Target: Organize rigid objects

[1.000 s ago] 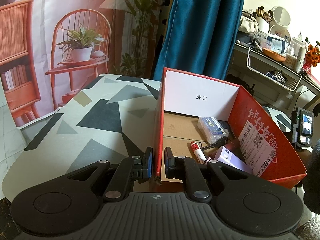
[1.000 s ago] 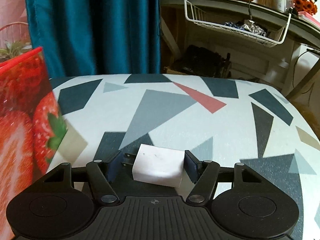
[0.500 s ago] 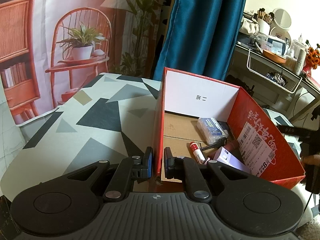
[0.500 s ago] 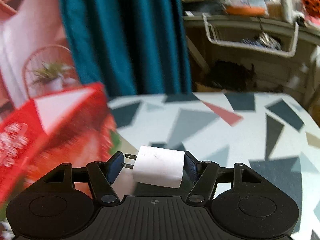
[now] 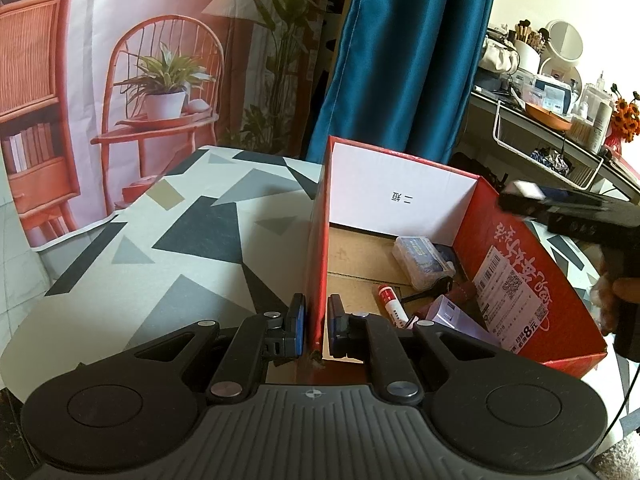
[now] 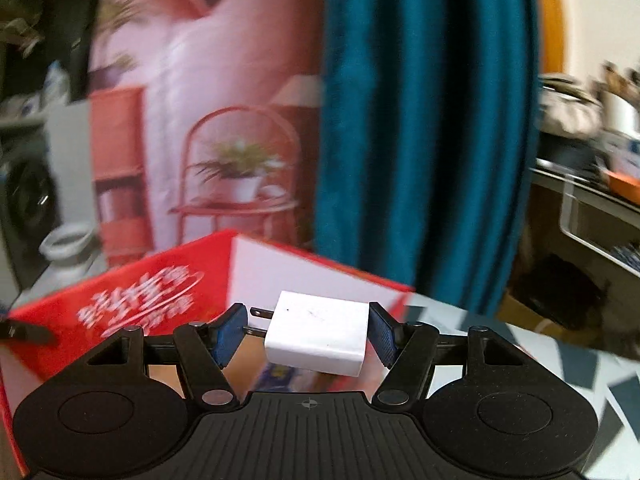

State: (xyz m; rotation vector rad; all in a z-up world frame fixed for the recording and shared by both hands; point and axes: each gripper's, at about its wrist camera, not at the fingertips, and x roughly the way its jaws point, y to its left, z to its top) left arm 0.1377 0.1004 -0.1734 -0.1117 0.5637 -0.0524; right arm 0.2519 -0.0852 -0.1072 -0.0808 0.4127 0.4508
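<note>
My right gripper [image 6: 306, 336] clamps a white charger plug [image 6: 318, 338] by its flat sides; it looks light, rigid, slick. My left gripper [image 5: 316, 320] pinches the red box [image 5: 520, 280] wall.

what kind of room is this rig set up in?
Probably a lived-in home room, maybe a bedroom, dressed up with a printed backdrop. Signs: a teal curtain, a cluttered vanity shelf with mirror and brushes, and what looks like a washing machine at the right-wrist view's left edge.
</note>
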